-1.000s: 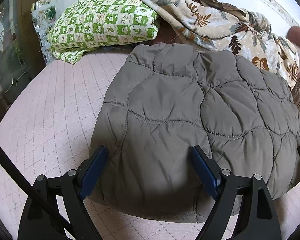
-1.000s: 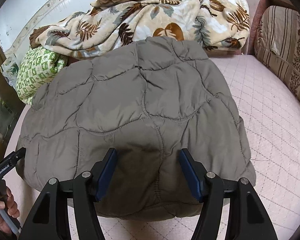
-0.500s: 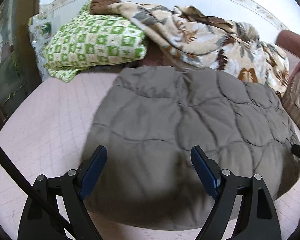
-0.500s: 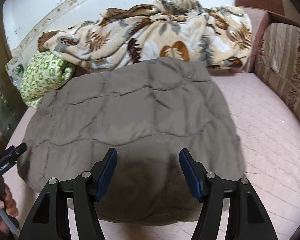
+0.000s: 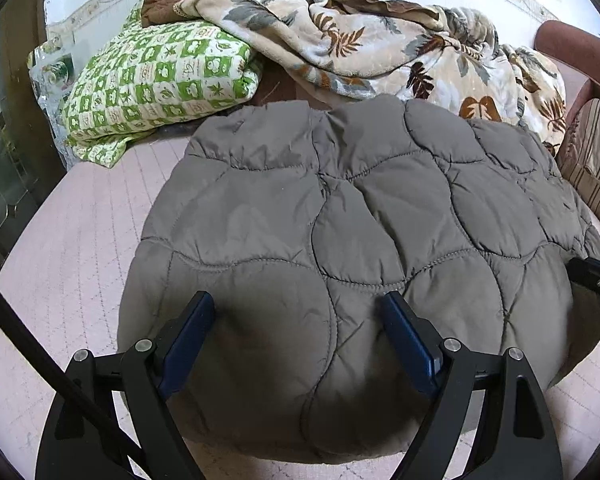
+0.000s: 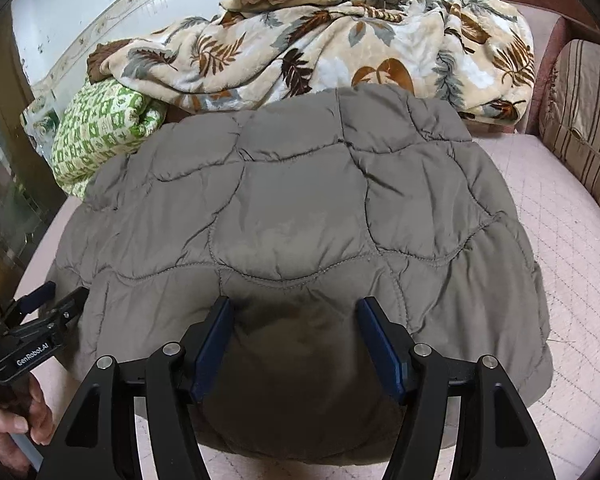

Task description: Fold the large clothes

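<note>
A grey quilted jacket [image 5: 340,220] lies folded into a thick, roughly square bundle on a pink quilted mattress [image 5: 80,240]. My left gripper [image 5: 296,300] hovers open over the jacket's near left part, its blue pads apart and pinching no fabric. In the right wrist view the same jacket [image 6: 300,208] fills the middle. My right gripper [image 6: 295,304] stands open over its near edge and also holds nothing. The left gripper [image 6: 40,308] shows at the jacket's left edge, held by a hand [image 6: 16,428]. A tip of the right gripper [image 5: 592,276] shows at the right edge.
Behind the jacket lie a green checked folded quilt [image 5: 160,76] and a crumpled leaf-patterned blanket [image 5: 380,48] against the white wall. A striped cushion [image 6: 580,120] and a brown armrest stand on the right. Bare mattress [image 6: 560,220] lies on both sides of the jacket.
Both grippers have drawn back a little toward the jacket's near edge and tilted up, so more of the wall and blankets shows. The jacket has not moved and both grippers stay open.
</note>
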### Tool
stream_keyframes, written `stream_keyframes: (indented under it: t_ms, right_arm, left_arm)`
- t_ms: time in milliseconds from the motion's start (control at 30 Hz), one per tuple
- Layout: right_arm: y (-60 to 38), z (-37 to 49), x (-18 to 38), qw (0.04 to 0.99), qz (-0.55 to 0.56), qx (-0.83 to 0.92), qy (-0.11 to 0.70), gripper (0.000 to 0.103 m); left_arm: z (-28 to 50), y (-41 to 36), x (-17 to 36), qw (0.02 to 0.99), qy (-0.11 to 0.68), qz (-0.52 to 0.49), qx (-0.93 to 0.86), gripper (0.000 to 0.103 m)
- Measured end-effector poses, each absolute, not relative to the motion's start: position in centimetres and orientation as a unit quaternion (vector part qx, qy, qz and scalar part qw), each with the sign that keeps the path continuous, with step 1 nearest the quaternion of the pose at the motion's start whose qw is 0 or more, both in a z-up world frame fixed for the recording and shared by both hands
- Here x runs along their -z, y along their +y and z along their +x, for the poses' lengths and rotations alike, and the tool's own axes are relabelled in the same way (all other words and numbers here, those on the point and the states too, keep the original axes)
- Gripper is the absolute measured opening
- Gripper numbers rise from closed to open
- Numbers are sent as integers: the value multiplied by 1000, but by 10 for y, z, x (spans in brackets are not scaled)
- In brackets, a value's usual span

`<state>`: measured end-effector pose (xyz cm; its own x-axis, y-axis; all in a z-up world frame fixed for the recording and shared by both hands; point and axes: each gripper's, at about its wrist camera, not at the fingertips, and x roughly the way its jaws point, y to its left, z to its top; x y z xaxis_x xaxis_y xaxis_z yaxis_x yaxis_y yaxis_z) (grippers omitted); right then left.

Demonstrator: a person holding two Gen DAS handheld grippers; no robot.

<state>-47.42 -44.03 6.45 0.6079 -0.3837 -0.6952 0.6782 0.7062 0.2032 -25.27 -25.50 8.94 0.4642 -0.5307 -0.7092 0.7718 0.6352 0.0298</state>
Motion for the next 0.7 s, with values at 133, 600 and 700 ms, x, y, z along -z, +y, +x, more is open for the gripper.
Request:
stream_keyframes:
  t_ms: [133,600,700]
  right_arm:
    - [-440,-493,-80,873,224,319,294,69]
    - [-481,-525,-55,829,296,356,314,69]
    - [-474,-521,-61,834,278,361,310,69]
  left_arm:
    - [-254,-250,-93,841,336,174,386,85]
    - [-250,-251,-85,839,350,183,375,85]
    - [-250,-250,-87,840,347,181,376,85]
